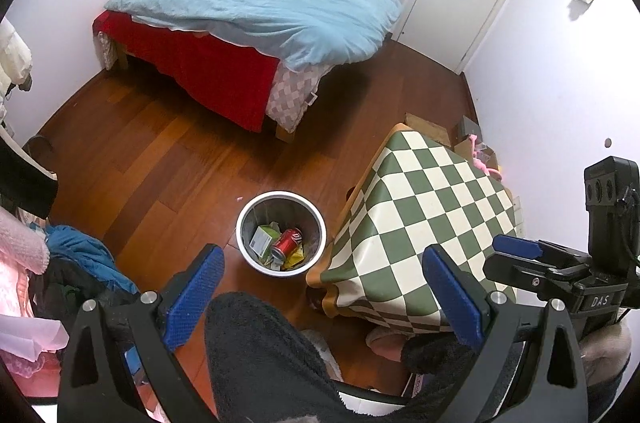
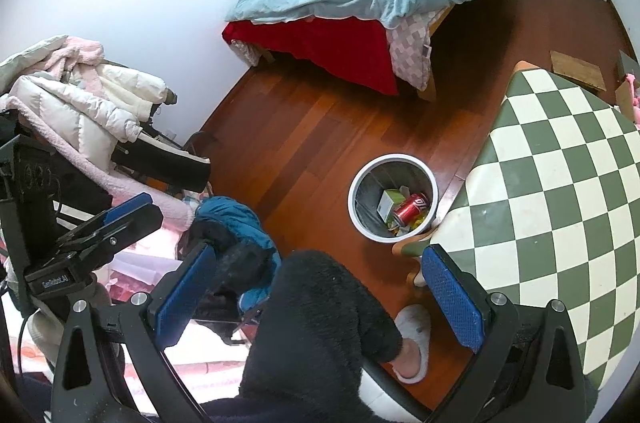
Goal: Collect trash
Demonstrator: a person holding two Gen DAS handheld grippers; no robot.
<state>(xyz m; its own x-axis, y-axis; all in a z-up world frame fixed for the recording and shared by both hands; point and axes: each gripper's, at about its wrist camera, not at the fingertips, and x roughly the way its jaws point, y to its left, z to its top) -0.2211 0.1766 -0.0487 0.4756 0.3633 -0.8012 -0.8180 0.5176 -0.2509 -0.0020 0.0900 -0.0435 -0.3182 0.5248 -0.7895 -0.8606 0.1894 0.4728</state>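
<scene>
Left wrist view: left hand-held gripper spread wide and empty above a dark-trousered knee; the bin on the floor beside the checked counter already holds a red can and a box. Right wrist view: right hand-held gripper likewise released, empty; risk is missing stray scraps hidden under the clothes pile, or knocking the bin

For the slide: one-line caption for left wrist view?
Open left gripper above a bin holding a red can, beside the checkered table.
</scene>
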